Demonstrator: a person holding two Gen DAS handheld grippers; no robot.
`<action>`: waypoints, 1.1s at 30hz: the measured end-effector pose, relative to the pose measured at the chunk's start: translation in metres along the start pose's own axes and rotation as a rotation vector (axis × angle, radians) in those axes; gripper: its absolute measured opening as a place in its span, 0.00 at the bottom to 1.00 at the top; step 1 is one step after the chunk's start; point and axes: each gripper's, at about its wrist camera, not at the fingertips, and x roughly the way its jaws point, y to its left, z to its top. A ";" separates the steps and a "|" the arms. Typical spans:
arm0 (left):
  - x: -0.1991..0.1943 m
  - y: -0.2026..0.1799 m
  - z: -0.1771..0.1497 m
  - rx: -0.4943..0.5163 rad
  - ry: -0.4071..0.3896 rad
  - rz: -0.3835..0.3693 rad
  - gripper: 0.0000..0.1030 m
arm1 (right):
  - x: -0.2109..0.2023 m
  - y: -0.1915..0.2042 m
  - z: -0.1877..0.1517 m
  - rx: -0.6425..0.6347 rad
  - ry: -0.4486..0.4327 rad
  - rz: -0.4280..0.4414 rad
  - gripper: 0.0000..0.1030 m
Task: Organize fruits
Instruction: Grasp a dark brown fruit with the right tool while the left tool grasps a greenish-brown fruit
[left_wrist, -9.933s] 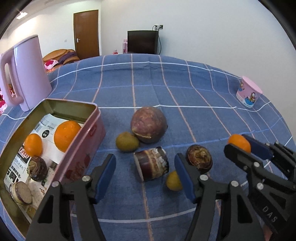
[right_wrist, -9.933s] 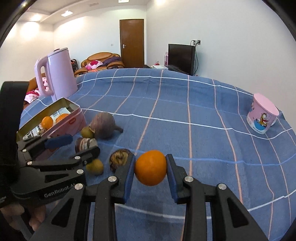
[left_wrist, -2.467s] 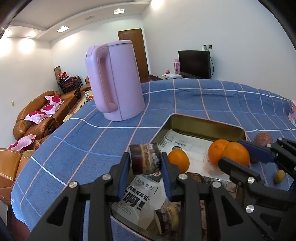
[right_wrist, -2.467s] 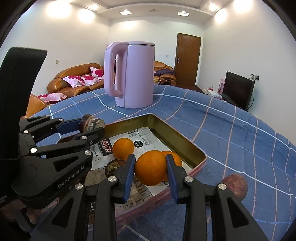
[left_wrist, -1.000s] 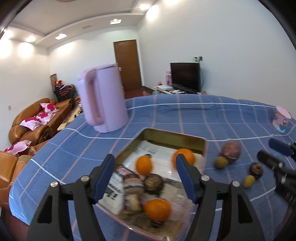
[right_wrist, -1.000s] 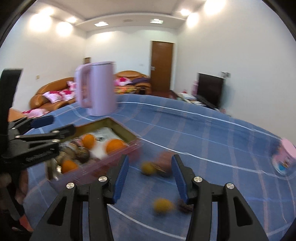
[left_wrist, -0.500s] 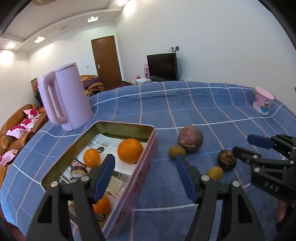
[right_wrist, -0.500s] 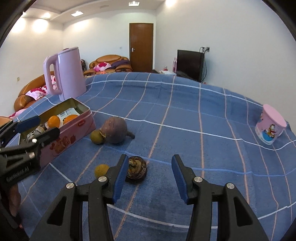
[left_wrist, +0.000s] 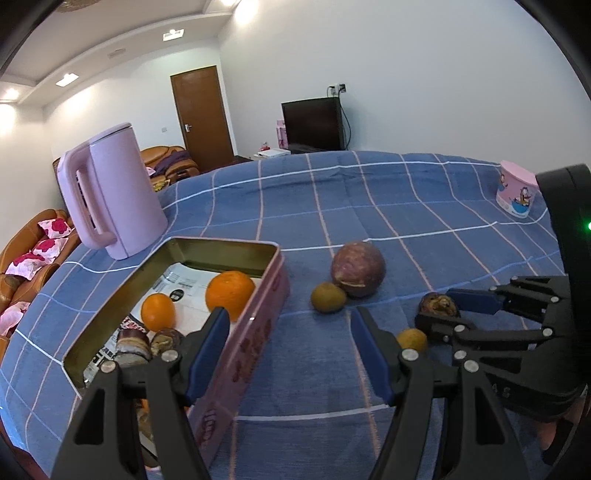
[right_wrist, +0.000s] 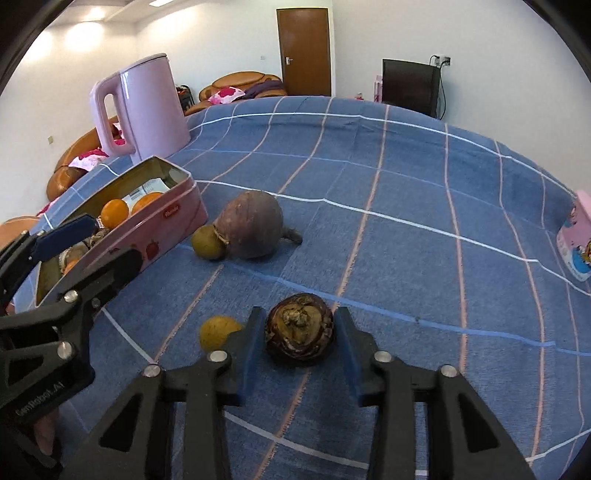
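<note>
A pink tin box (left_wrist: 258, 332) (right_wrist: 162, 221) holds two oranges (left_wrist: 229, 293) and several dark fruits. On the blue cloth lie a large purple fruit (left_wrist: 357, 268) (right_wrist: 255, 229), a greenish round fruit (left_wrist: 328, 297) (right_wrist: 207, 242), a small yellow fruit (left_wrist: 412, 339) (right_wrist: 216, 331) and a dark brown fruit (left_wrist: 437, 306) (right_wrist: 301, 334). My right gripper (right_wrist: 297, 347) is open, its fingers on either side of the dark brown fruit with small gaps. My left gripper (left_wrist: 290, 354) is open and empty above the box's right wall.
A tall pink kettle (left_wrist: 110, 199) (right_wrist: 144, 107) stands behind the box. A pink cartoon cup (left_wrist: 517, 194) (right_wrist: 576, 243) sits at the far right edge. The cloth drops off at the near edge; sofas lie beyond on the left.
Both grippers, empty since dropping their fruits in the box, moved closer to the loose fruits. My right gripper came down around the dark brown fruit.
</note>
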 end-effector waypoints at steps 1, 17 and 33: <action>0.000 -0.003 0.000 0.007 0.000 -0.003 0.68 | -0.002 0.000 -0.001 0.000 -0.005 0.003 0.38; 0.023 -0.052 0.001 0.101 0.117 -0.152 0.63 | -0.032 -0.034 -0.006 0.119 -0.119 -0.111 0.38; 0.036 -0.051 -0.002 0.035 0.201 -0.239 0.28 | -0.032 -0.034 -0.008 0.116 -0.129 -0.107 0.38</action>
